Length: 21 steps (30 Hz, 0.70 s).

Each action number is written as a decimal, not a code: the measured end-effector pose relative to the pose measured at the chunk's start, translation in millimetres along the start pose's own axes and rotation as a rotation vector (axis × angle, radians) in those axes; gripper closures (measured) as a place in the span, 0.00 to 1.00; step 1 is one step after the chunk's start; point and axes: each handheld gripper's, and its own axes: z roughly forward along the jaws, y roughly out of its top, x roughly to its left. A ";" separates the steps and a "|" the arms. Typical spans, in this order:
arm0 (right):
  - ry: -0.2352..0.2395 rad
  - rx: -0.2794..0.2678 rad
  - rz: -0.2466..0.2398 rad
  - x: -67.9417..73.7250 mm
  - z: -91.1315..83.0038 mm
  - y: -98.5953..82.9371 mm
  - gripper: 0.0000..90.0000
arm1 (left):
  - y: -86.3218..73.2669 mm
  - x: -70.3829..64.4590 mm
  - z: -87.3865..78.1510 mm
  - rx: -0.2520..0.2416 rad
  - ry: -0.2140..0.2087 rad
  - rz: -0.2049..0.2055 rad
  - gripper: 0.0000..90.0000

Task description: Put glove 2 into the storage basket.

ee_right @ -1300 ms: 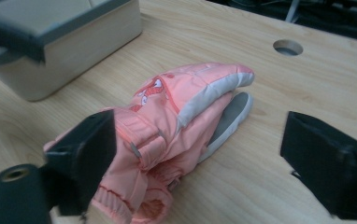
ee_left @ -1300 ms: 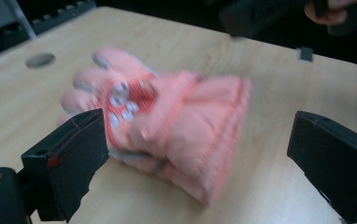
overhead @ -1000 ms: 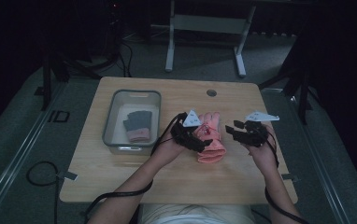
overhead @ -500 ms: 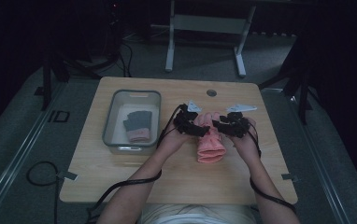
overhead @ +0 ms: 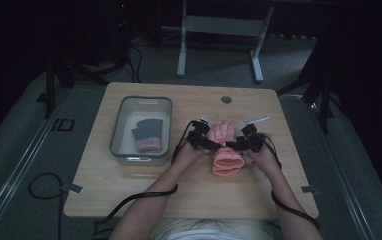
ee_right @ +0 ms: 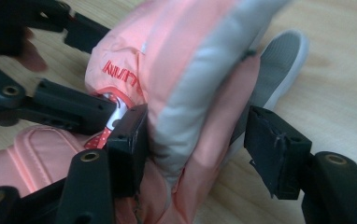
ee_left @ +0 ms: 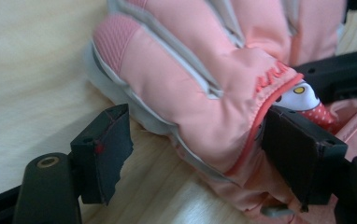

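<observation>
A pink padded glove (overhead: 227, 161) with grey trim lies at the table's middle, fingers pointing away from the person, on top of more pink fabric. My left gripper (overhead: 213, 144) is at its left side and my right gripper (overhead: 238, 145) at its right, tips nearly meeting over the cuff. In the left gripper view the left gripper (ee_left: 200, 158) is open with the pink glove (ee_left: 200, 93) between its jaws. In the right gripper view the right gripper (ee_right: 202, 151) is open astride the pink glove (ee_right: 186, 70), with its left jaw against the fabric.
A clear grey bin (overhead: 119, 127) stands left of the gloves and holds a dark grey and pink glove (overhead: 146, 135). A round cable hole (overhead: 226, 99) sits near the table's far edge. Cables trail off the table's front.
Both hands moved inward onto the pink glove. The right gripper came in from the right side, and the left gripper shifted slightly forward to the cuff.
</observation>
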 end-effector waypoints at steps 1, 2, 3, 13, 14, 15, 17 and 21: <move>0.011 -0.002 0.015 -1.1 1.7 -1.2 0.46 | -0.7 2.6 2.1 0.002 -0.022 -0.018 0.27; 0.028 -0.005 0.023 -2.1 3.2 -2.4 0.50 | -1.5 4.8 2.9 -0.005 -0.052 -0.030 0.30; 0.046 -0.012 0.030 -2.9 4.2 -3.4 0.53 | -2.2 5.4 3.0 -0.007 -0.067 -0.028 0.35; 0.061 -0.039 0.042 1.8 -1.0 -4.5 0.69 | 0.5 -6.8 -8.6 -0.028 -0.096 0.031 0.78; 0.070 -0.046 0.046 0.4 -2.5 -5.1 0.69 | 1.9 -9.7 -10.3 -0.031 -0.091 0.031 0.78; 0.076 -0.053 0.053 -0.5 -4.6 -5.7 0.70 | 2.9 -11.4 -11.4 -0.033 -0.087 0.038 0.79; 0.082 -0.065 0.056 -0.7 -8.8 -6.3 0.71 | 5.4 -16.2 -16.2 -0.043 -0.081 0.048 0.79; 0.088 -0.110 0.064 0.4 -19.5 -4.1 0.72 | 11.7 -23.7 -27.8 -0.071 -0.069 0.075 0.81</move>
